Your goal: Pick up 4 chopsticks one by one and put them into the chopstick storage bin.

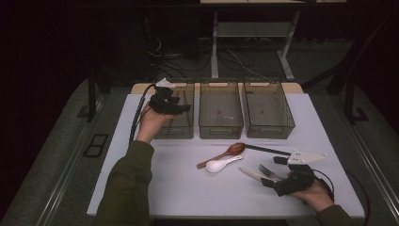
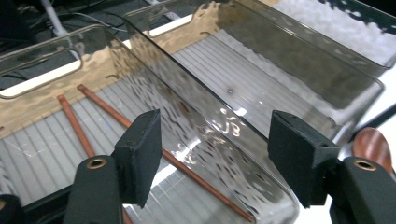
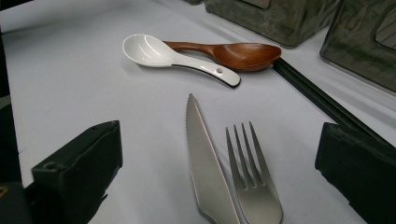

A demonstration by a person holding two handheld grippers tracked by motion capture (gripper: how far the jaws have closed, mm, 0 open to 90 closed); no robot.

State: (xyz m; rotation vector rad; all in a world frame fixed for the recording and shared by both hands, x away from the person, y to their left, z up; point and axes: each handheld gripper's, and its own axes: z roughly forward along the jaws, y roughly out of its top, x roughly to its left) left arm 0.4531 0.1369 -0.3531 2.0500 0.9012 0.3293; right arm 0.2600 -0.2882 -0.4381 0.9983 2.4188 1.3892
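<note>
Where bins [image 1: 220, 115] stand, chopsticks [image 2: 105, 108] inside

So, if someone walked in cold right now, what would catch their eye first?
Probably the three clear plastic bins lined up at the table's far edge, the left one holding two reddish-brown chopsticks beneath the open left tool. Next, the cutlery near the front: a white ceramic spoon touching a brown wooden spoon, and a metal knife beside a metal fork between the open right tool's jaws.

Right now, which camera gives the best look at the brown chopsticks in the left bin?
The left gripper view: the brown chopsticks lie plainly on the ribbed floor of the left bin. In the high view the left gripper hangs over that bin.
</note>
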